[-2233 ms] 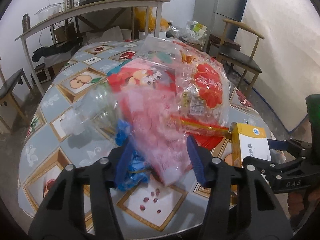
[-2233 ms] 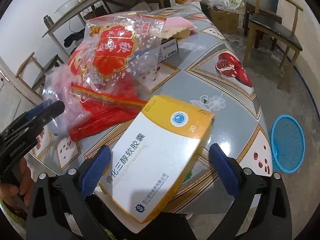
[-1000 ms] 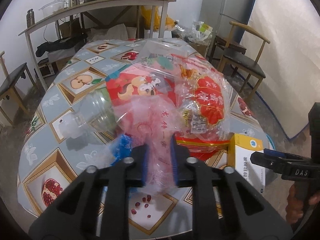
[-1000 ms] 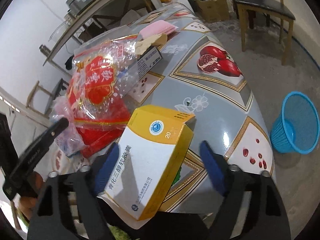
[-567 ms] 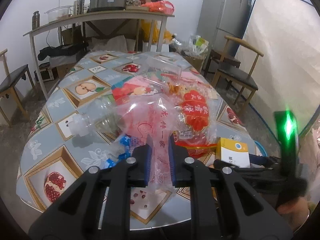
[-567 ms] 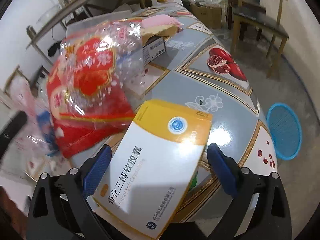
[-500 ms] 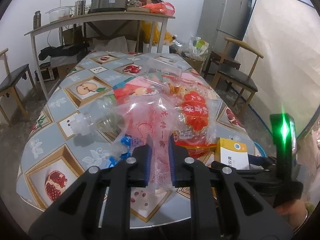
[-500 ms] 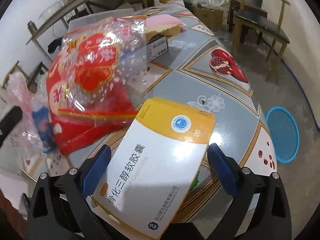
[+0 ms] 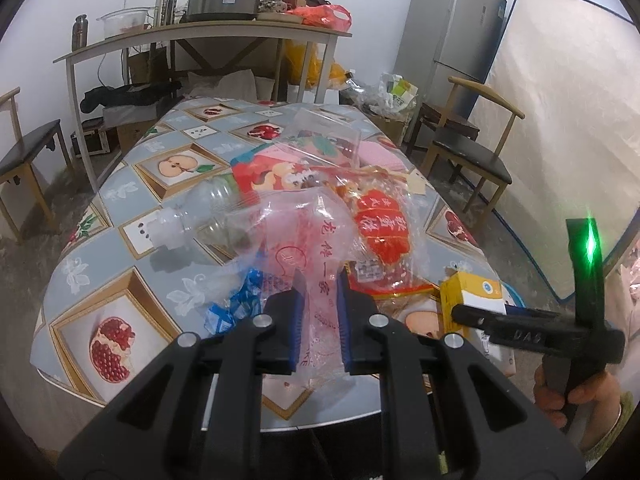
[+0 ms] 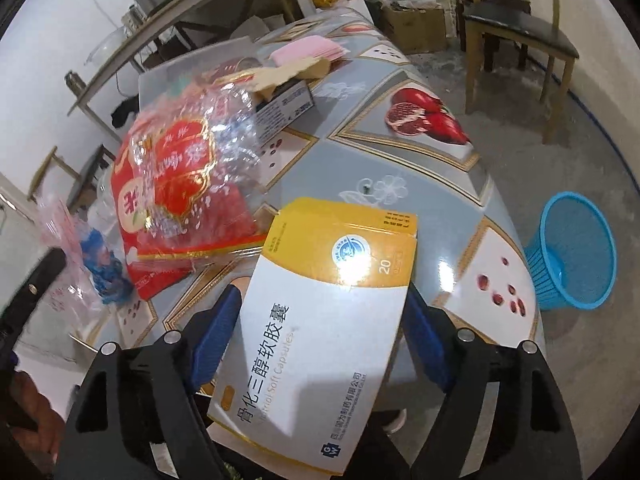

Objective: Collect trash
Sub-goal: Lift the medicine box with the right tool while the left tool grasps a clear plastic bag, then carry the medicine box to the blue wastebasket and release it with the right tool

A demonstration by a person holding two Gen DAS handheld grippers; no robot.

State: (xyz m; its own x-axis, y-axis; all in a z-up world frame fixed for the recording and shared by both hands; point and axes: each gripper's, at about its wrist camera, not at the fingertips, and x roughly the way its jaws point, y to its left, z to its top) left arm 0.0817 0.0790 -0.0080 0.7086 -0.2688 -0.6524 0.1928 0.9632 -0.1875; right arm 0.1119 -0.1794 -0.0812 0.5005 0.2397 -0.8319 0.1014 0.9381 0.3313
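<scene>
My left gripper (image 9: 320, 280) is shut on a clear pink-printed plastic bag (image 9: 304, 236), held bunched between its blue pads near the table's front edge. A yellow and white medicine box (image 10: 332, 292) lies between the pads of my right gripper (image 10: 324, 312). Its jaws are closing and both pads sit against the box's sides. In the left wrist view that box (image 9: 472, 296) stands at the table's right corner, behind the right gripper (image 9: 520, 328). A red festive bag (image 10: 172, 168), a clear bottle (image 9: 208, 216) and a blue wrapper (image 9: 236, 304) lie in the pile.
A blue wastebasket (image 10: 572, 252) stands on the floor right of the table (image 9: 120, 280). A small carton (image 10: 284, 100) and a pink pack (image 10: 308, 50) lie further back. Wooden chairs (image 10: 520, 36) stand at the right, and a cluttered side table (image 9: 200, 32) stands behind.
My left jaws, open around the pink bag at first, have shut on it and drawn back a little. My right jaws have narrowed onto the medicine box.
</scene>
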